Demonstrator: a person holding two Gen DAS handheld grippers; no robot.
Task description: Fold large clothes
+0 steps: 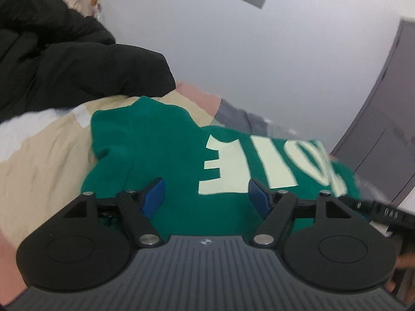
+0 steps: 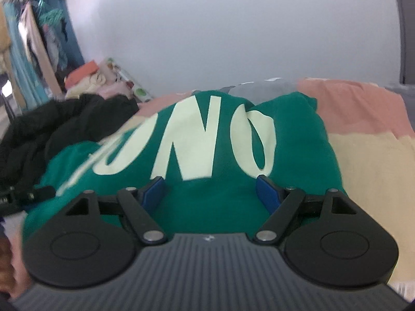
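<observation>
Green sweatshirt, one garment with pale block lettering, lies spread on the bed; one black jacket is heaped just beside it. Two grippers hover over the sweatshirt, left gripper and right gripper, each with jaws wide apart, holding nothing.

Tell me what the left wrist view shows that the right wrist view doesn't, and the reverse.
Left only: a grey cabinet at the right edge, and the other tool's black tip poking in at lower right.
Right only: hanging clothes at far left, and a colourful pile behind the black jacket.
Both: the green sweatshirt with pale lettering on the pink and cream bedding, the jacket, a white wall, and an open tool, left, right.
</observation>
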